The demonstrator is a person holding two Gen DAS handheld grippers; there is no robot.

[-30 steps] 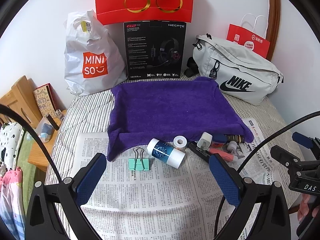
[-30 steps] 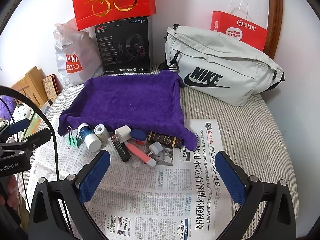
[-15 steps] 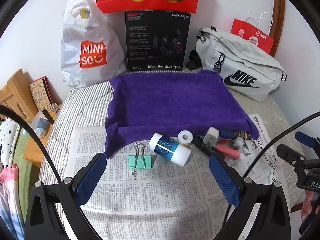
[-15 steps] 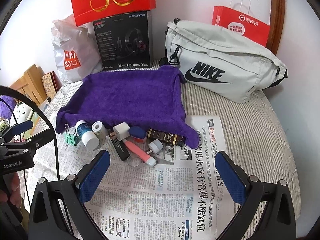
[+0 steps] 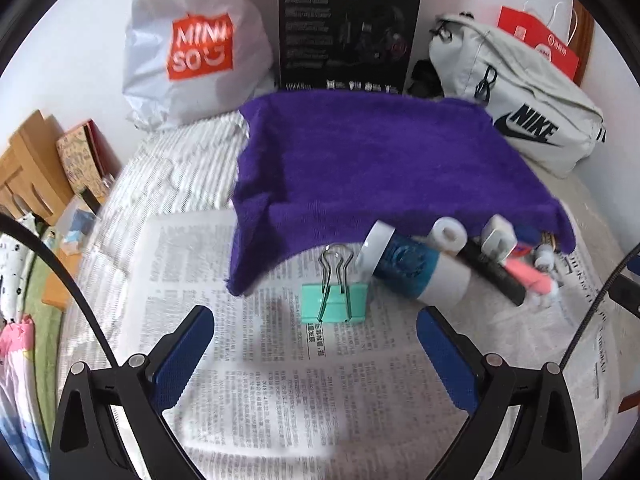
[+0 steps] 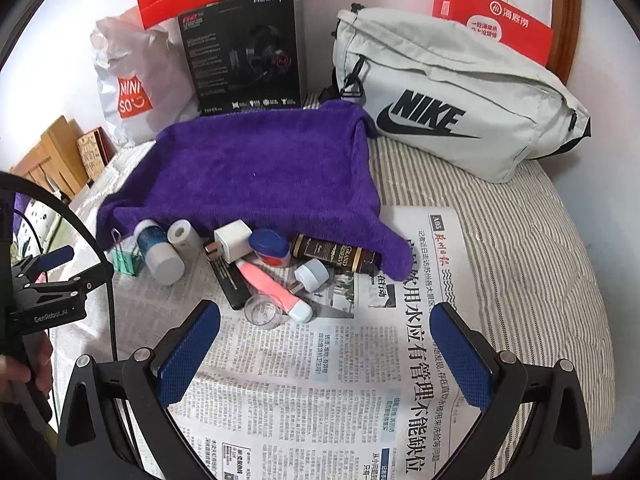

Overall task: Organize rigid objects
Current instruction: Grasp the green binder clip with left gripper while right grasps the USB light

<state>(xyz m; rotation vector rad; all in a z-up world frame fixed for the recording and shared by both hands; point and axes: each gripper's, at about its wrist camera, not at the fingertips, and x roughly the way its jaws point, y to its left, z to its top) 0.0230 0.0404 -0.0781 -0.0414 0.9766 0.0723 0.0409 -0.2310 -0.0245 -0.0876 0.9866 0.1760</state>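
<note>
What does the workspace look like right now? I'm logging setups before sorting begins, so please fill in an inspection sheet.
Surface: newspaper spread over a striped cover, with a purple towel behind it.
Job's things: green binder clip, blue-and-white bottle, white tape roll, white charger, pink tube, dark brown bottle, all along the towel's front edge.
Clutter: nothing seen.
Grippers: left gripper open, empty, facing the clip; right gripper open, empty.
Cables: black cable arcs across the left view.
Surroundings: Miniso bag, headset box, Nike bag.
</note>
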